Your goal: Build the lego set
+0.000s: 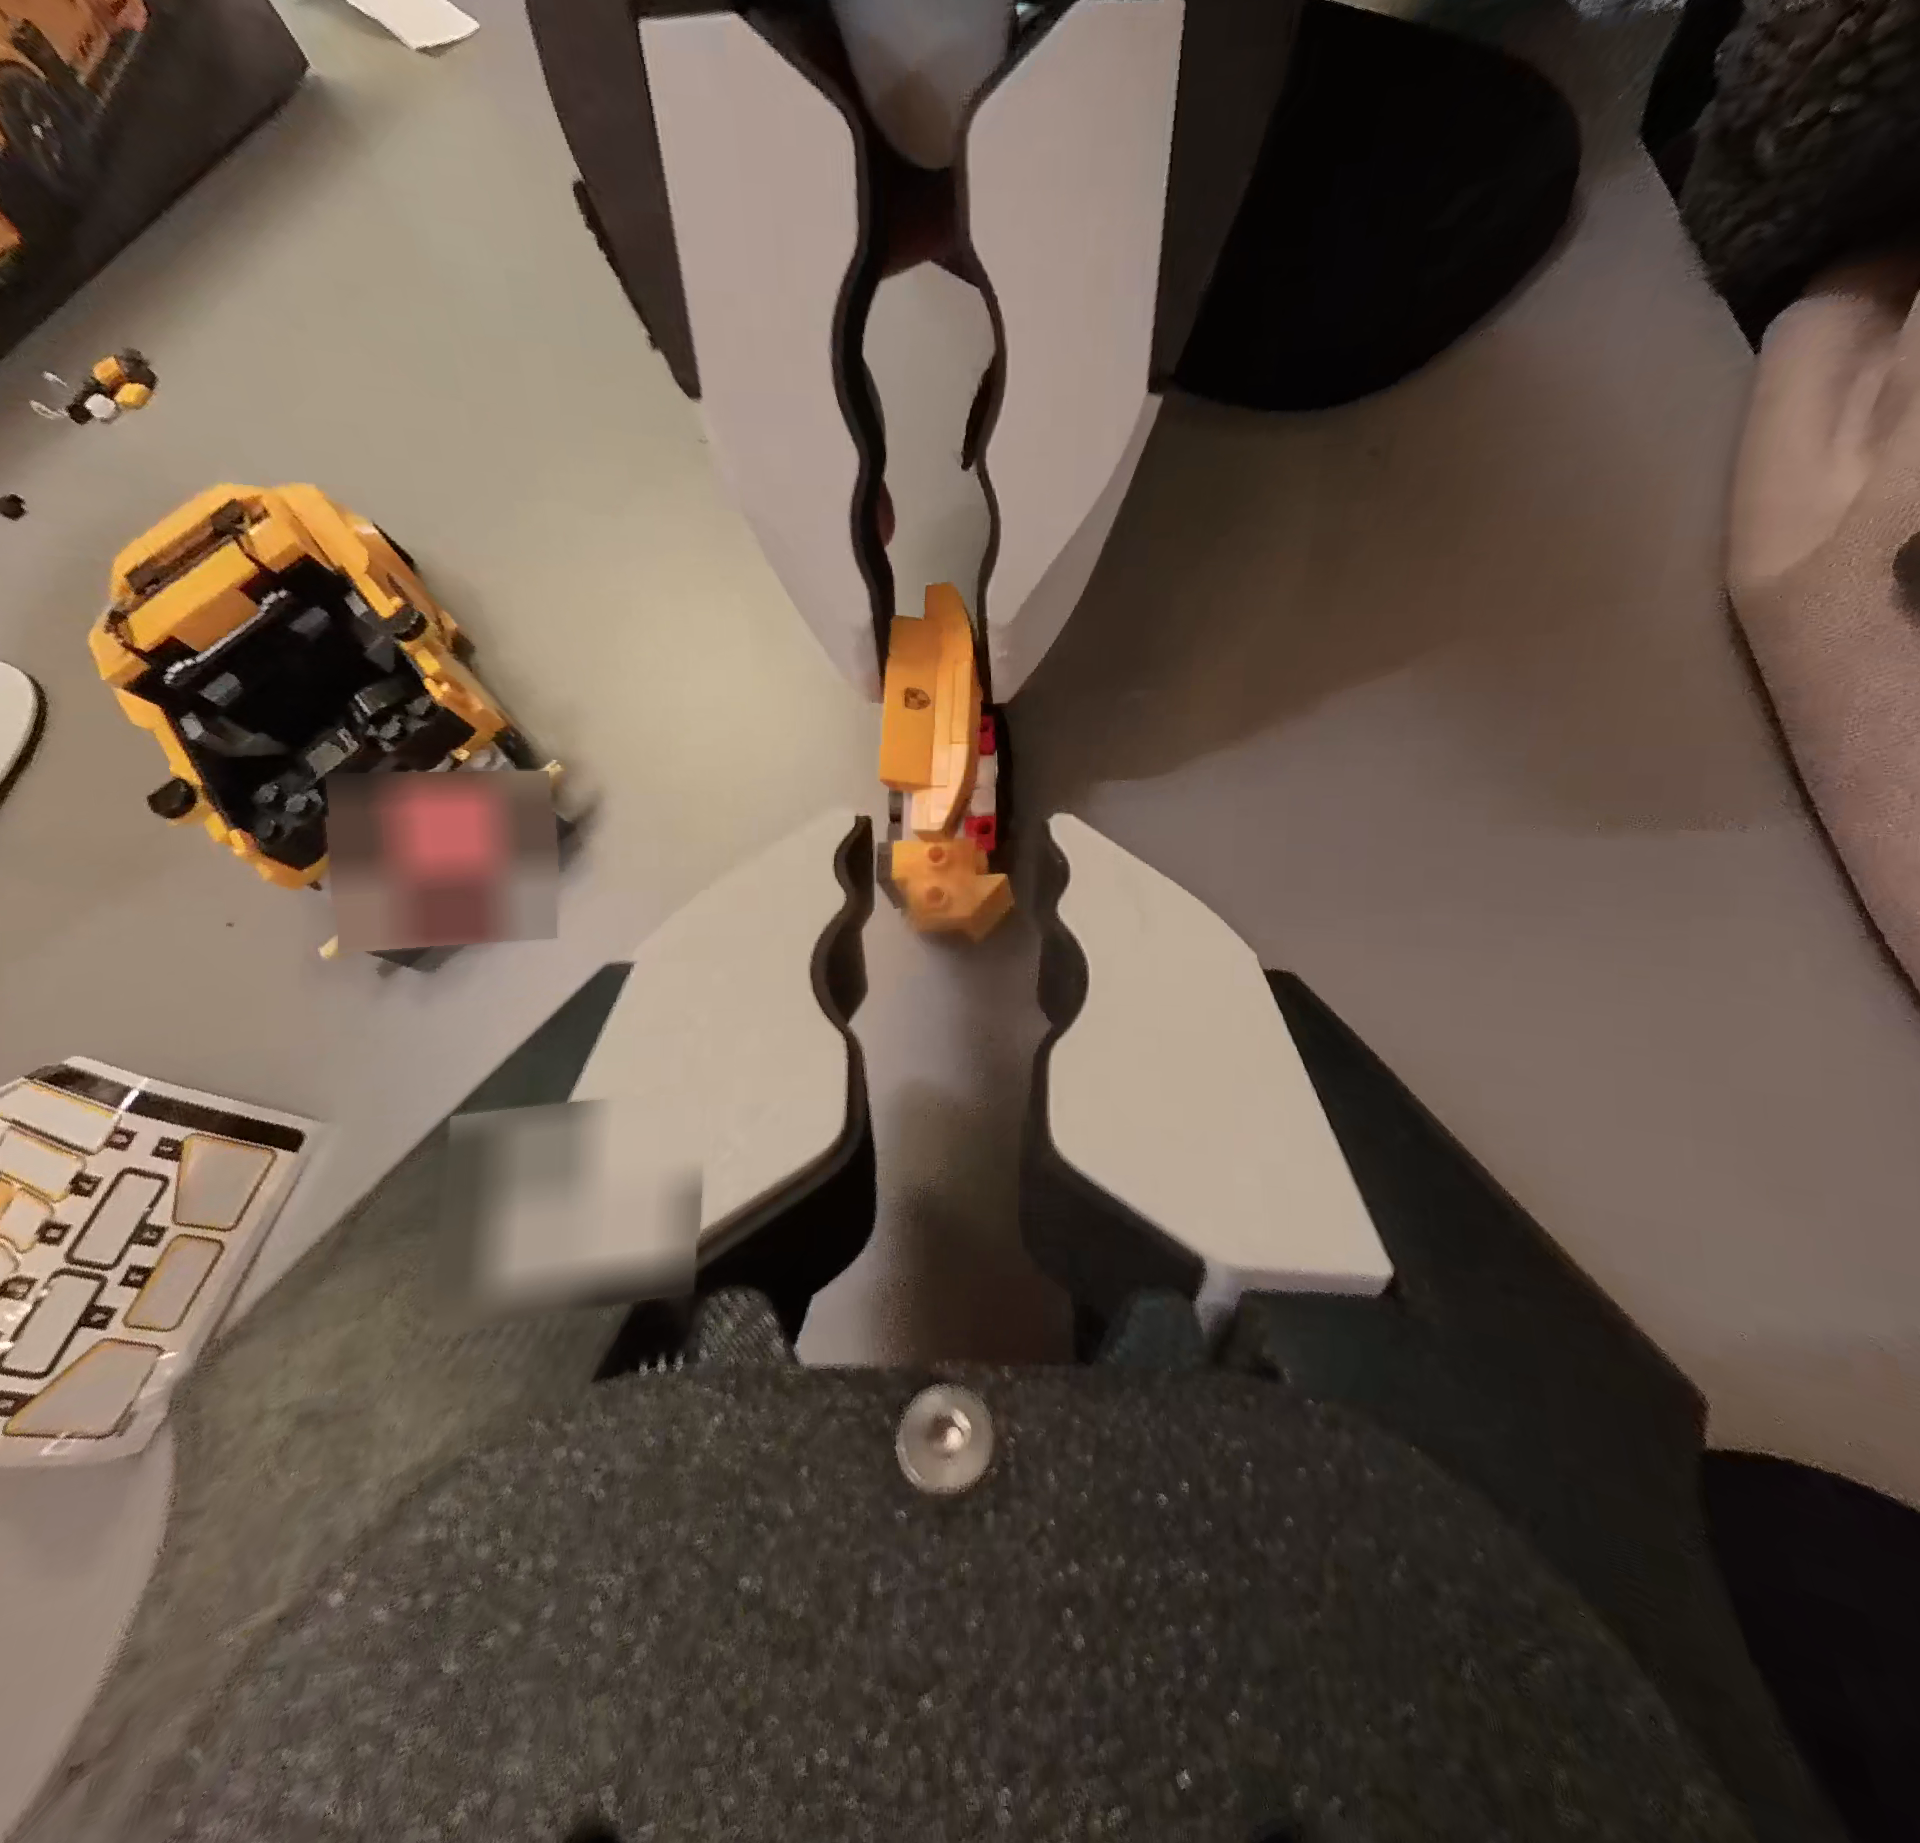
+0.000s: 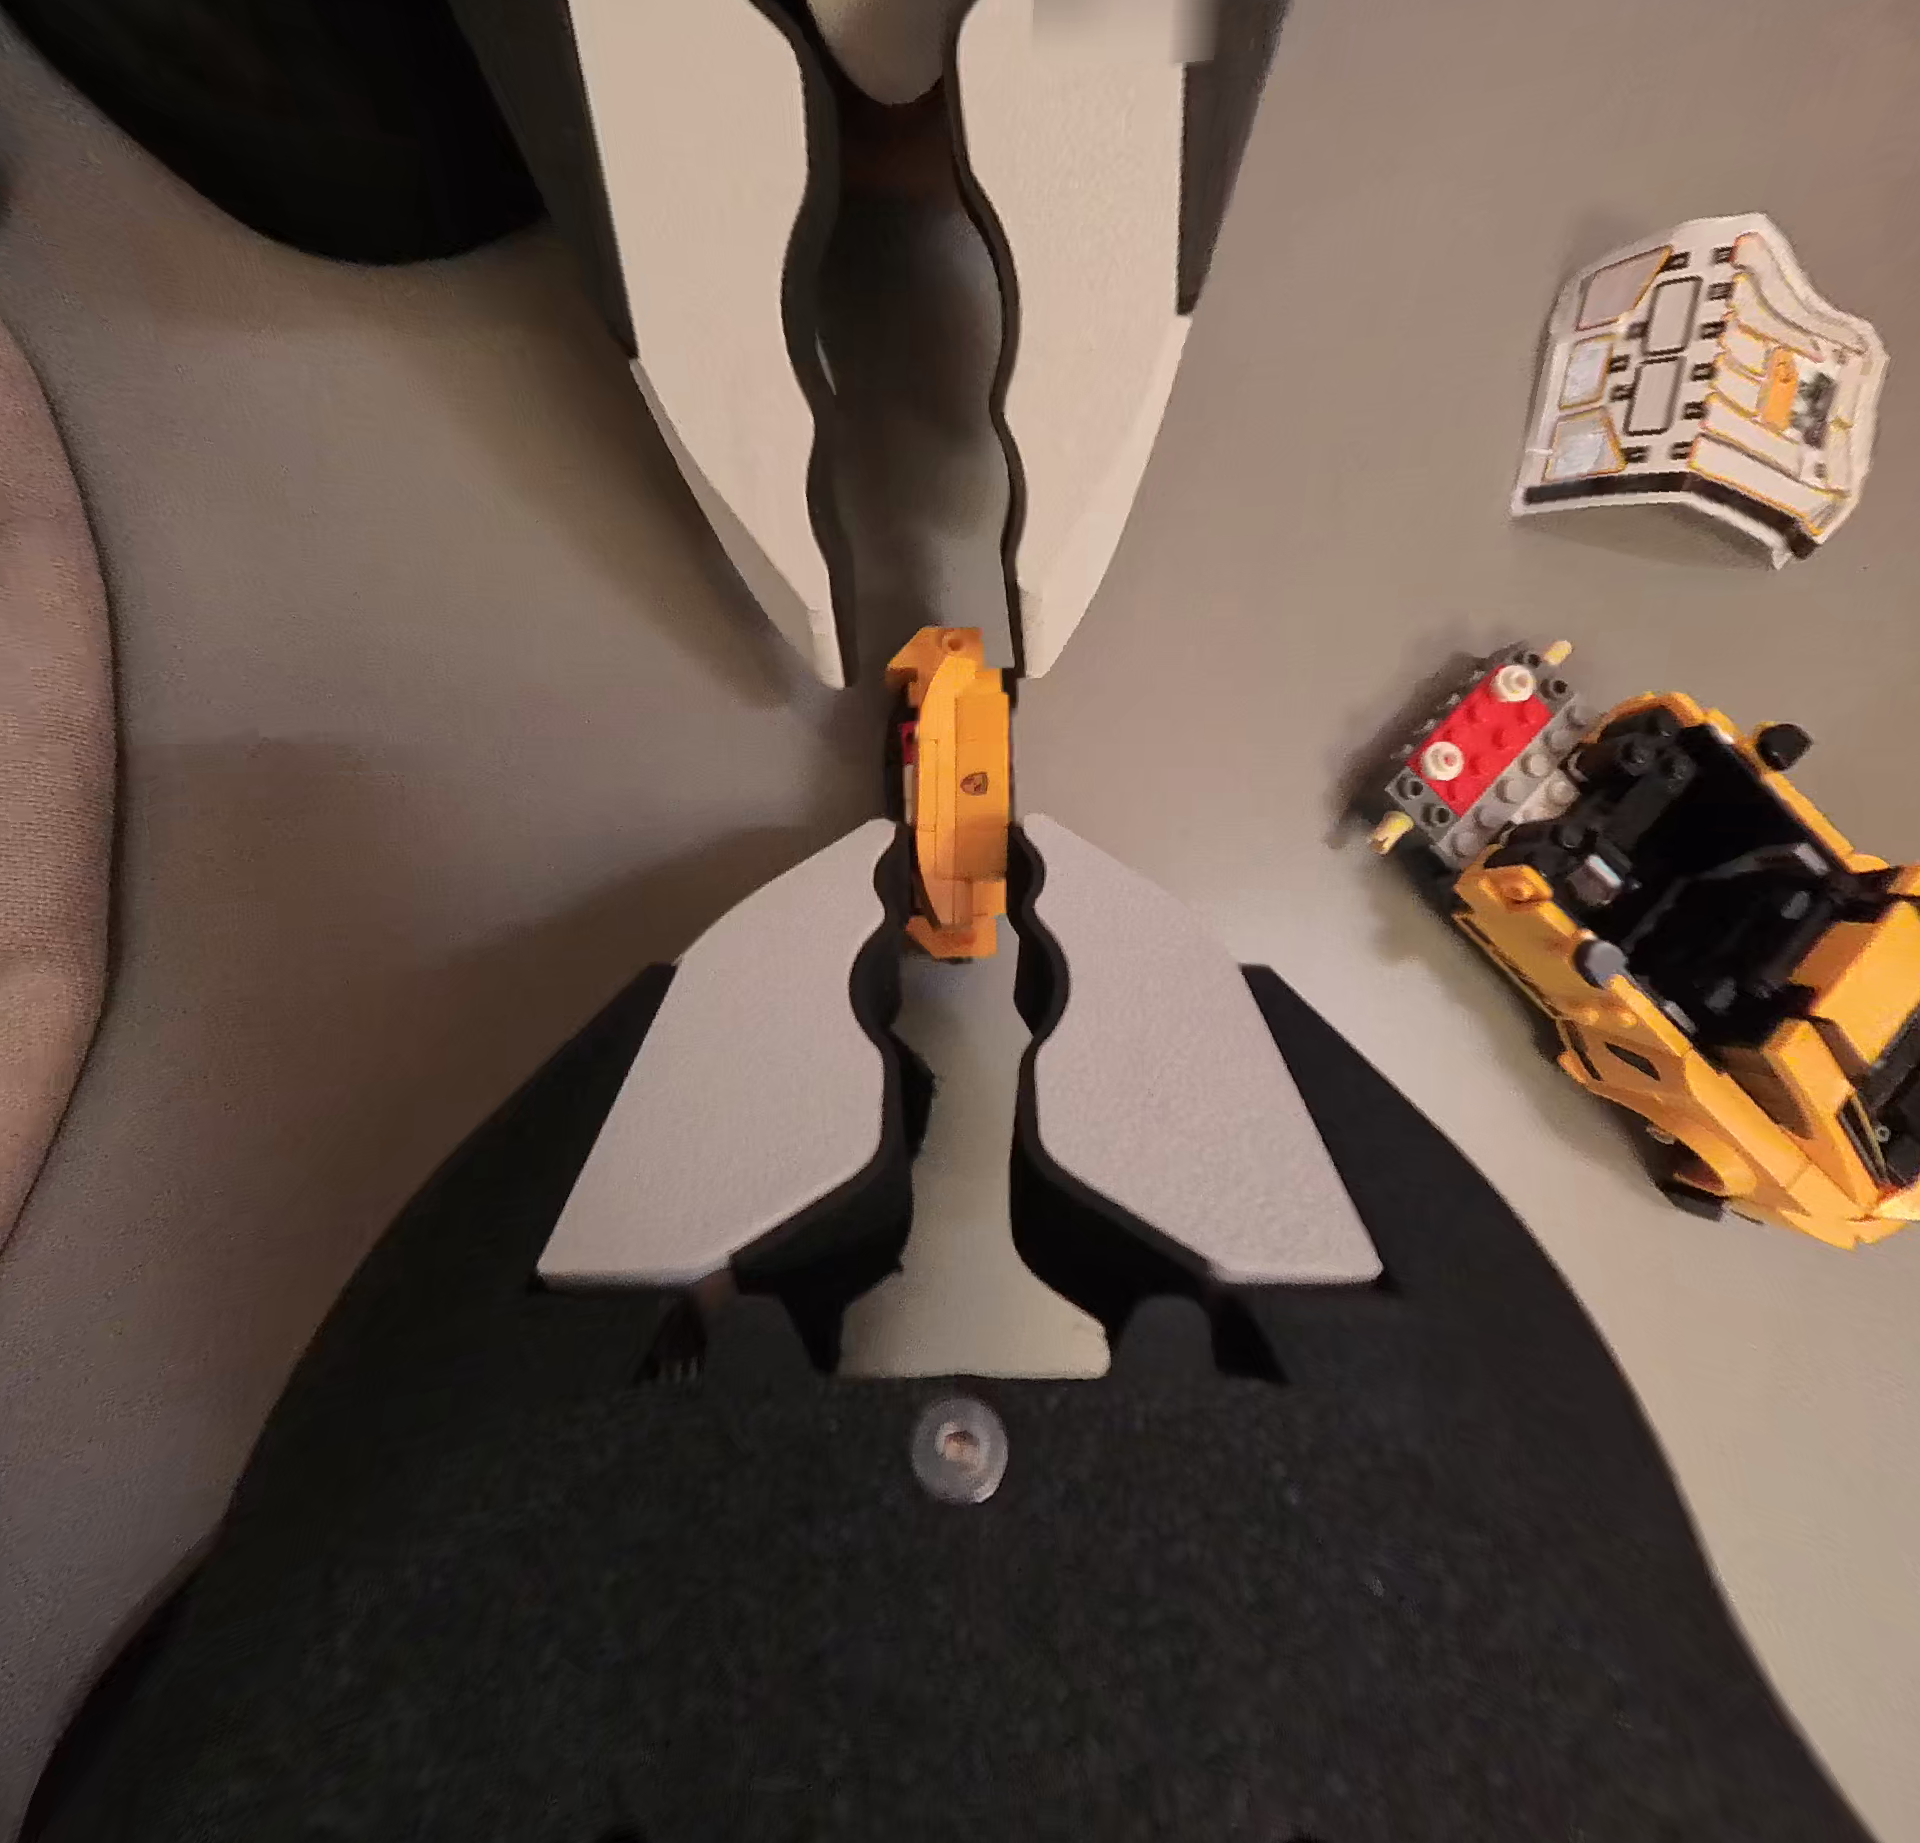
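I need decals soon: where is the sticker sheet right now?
The sticker sheet lies flat on the grey table, upper right in the right wrist view, just beyond the partly built yellow car; lower left in the left wrist view.

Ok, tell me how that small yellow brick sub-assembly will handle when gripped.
The small yellow brick sub-assembly looks stiff and light, but, built of many clipped pieces, it may pop apart under a hard squeeze. Its smooth curved face could slip in the right gripper.

My left gripper [image 1: 951, 837] has pale grey, wedge-shaped fingers [image 1: 727, 1055] edged with wavy black pads, on a speckled black body with a silver screw [image 1: 943, 1432] at its centre. My right gripper [image 2: 956, 858] has the same grey fingers [image 2: 748, 1066], black body and screw [image 2: 958, 1450].
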